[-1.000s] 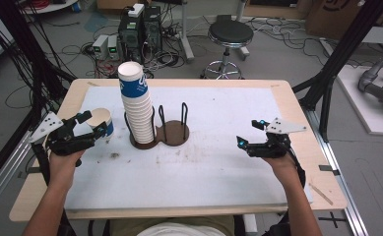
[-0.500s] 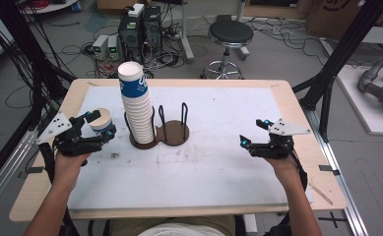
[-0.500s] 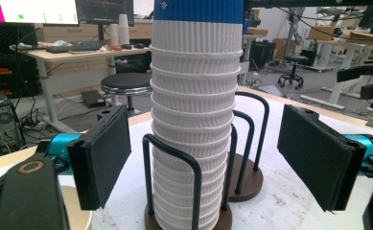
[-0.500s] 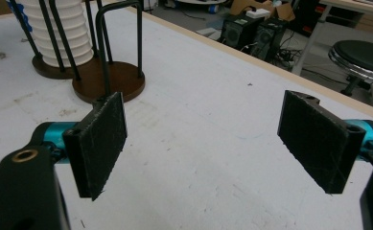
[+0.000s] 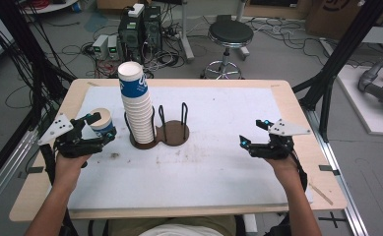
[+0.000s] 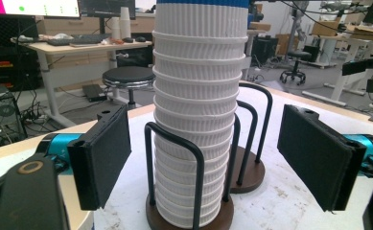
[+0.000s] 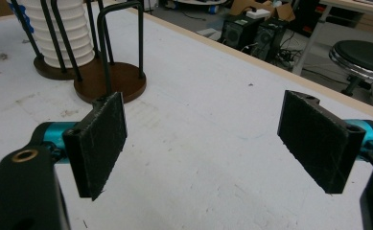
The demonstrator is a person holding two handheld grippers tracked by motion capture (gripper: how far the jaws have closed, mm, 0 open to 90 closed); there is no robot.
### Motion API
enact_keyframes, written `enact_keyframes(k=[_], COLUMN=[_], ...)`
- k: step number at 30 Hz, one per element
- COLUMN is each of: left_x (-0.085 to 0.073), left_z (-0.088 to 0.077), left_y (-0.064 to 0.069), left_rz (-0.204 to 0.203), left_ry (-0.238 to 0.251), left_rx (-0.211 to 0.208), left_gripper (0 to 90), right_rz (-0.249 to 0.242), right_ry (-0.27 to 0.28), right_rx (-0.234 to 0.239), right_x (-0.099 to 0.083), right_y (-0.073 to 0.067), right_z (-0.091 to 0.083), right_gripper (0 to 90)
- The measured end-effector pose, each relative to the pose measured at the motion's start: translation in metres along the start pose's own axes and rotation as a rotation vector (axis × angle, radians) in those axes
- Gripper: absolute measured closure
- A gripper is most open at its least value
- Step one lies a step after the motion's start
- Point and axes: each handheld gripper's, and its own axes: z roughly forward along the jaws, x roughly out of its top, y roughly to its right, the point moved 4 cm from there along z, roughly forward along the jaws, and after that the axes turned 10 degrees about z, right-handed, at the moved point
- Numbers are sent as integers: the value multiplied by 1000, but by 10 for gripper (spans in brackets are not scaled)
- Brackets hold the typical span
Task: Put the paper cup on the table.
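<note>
My left gripper [image 5: 99, 129] sits at the near left of the table [image 5: 297, 196], and its jaws have just been spreading. In the high view a single paper cup [image 5: 103, 123] stands upright between them. From up there I cannot tell whether the pads touch it, and in the left gripper view the gap between my two pads is bare. So I call this claw apart, not clamped on anything.

Over on the near right, my right gripper [image 5: 254, 133] hangs just above the white mat [image 5: 218, 167], jaws apart with nothing but mat between them. The right gripper view confirms it, both black pads [image 7: 102, 143] wide with open surface in the gap. It is well apart from everything else on the table.

Moving farther in, just right of the lone cup, there is the tall stack of paper cups [image 5: 136, 110], ribbed white with a blue band near the top. It stands upright in the left ring of a dark brown double cup holder [image 5: 172, 133], black wire loops rising around it. In the left gripper view that stack [image 6: 198, 120] looms straight ahead of my jaws. The right ring of the holder stands bare.

Beyond the far table edge, a black stool [image 5: 231, 34] and computer towers [image 5: 140, 24] sit on the floor.
</note>
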Motion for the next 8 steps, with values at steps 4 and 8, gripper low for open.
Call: enact_keyframes(k=[4,8], left_x=[0,0], left_z=[0,-1], left_y=[1,1], left_rz=[4,2], left_ry=[3,4], left_rx=[-1,-1], left_gripper=[188,188], right_rz=[1,4], right_ry=[7,13], right_rx=[6,9], right_x=[1,1], right_y=[1,1], right_z=[0,-1], right_gripper=[176,176])
